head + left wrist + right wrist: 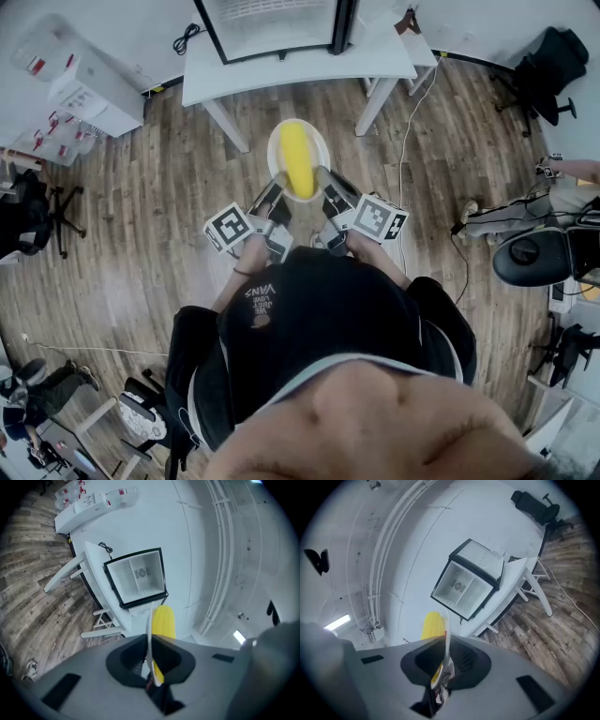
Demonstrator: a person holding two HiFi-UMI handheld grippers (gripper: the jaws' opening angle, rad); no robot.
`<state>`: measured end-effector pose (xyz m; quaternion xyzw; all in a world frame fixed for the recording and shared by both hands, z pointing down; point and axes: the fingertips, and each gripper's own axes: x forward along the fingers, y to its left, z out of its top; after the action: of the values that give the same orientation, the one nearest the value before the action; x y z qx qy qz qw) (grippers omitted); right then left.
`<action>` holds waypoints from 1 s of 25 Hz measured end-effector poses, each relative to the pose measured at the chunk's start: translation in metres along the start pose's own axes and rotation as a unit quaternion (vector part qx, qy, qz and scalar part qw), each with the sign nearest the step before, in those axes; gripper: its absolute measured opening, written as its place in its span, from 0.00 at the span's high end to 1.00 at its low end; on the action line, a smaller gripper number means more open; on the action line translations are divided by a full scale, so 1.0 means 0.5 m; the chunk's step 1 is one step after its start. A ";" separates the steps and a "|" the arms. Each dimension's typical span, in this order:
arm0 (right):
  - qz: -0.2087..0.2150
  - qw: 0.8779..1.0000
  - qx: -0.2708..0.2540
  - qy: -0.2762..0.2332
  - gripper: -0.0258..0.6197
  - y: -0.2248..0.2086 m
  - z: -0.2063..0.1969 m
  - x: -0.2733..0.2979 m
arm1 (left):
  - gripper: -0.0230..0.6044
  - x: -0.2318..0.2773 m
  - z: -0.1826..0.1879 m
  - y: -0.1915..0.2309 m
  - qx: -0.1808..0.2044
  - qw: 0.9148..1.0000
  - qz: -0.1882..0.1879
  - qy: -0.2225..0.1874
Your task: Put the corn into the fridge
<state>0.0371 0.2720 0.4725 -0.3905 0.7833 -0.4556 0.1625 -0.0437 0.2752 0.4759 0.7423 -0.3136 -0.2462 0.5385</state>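
We hold the left gripper and the right gripper side by side in front of our chest, each one pinched narrow on the near rim of a white plate. Both gripper views show the thin rim edge-on between closed jaws. Two grips on one rim look chosen to keep the plate level, so that the load does not roll off on the way. The corn lies flat on that plate, between the two grippers and just beyond them. Its long axis runs straight away from us toward the fridge, and its near end reaches the rim where the jaws bite. Which end is the tip we cannot tell. Past the plate comes bare wooden floor, then a white table well ahead. On the table stands the black-framed fridge, its pale inside showing — whether through glass or an open door we cannot tell. By our judgement the carry is under way and the corn is not yet inside.
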 end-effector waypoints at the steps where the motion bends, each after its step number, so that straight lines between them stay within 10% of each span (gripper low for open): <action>1: 0.000 1.000 0.000 0.000 0.91 -0.001 0.000 0.001 | 0.91 -0.001 0.000 0.002 0.000 1.000 0.003 0.000; 25: 0.018 1.000 -0.001 0.012 0.91 -0.038 0.061 0.030 | 0.91 0.062 0.016 0.030 0.007 0.999 0.036 -0.017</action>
<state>0.0547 0.2372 0.4736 -0.3709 0.7929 -0.4561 0.1606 -0.0313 0.2439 0.4870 0.7299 -0.3510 -0.2366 0.5367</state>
